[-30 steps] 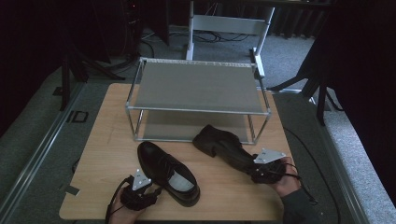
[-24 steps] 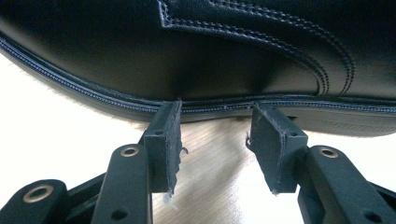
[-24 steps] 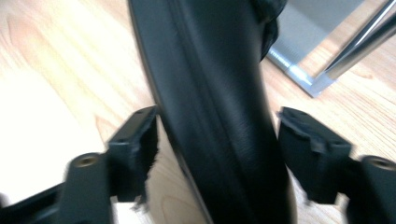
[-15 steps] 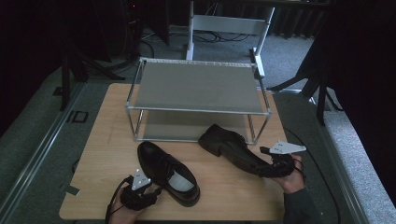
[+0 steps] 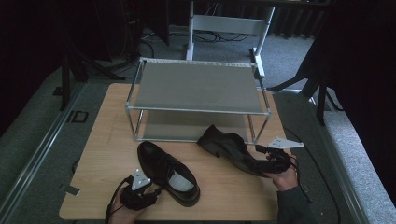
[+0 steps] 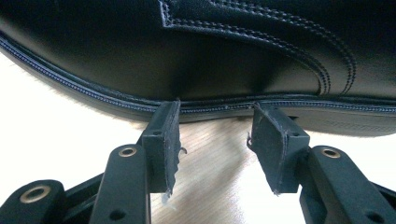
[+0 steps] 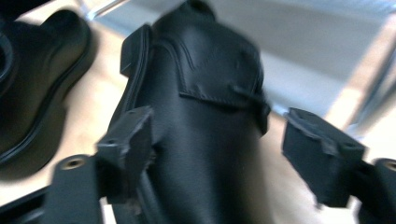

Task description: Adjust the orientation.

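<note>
Two black leather shoes lie on the wooden table (image 5: 112, 135). The left shoe (image 5: 168, 172) (image 6: 210, 51) rests upright near the front edge. My left gripper (image 5: 156, 192) (image 6: 215, 135) is open, its pad tips against this shoe's sole edge and only bare table between them. The right shoe (image 5: 229, 147) (image 7: 205, 93) lies at an angle in front of the rack, toe toward the person's right hand. My right gripper (image 5: 265, 163) (image 7: 219, 135) straddles its toe end. Its jaws have just been opening, and the far pad stands off the leather.
A two-tier metal shoe rack (image 5: 198, 86) stands at the back of the table, both shelves bare; its lower shelf (image 7: 317, 37) lies just beyond the right shoe. The left shoe (image 7: 37, 70) sits to the side. A white chair frame (image 5: 229, 23) stands behind the table.
The right gripper has shifted a little to the right and tilted, and its jaws now stand wider around the right shoe's toe. The left gripper and left shoe stayed put.
</note>
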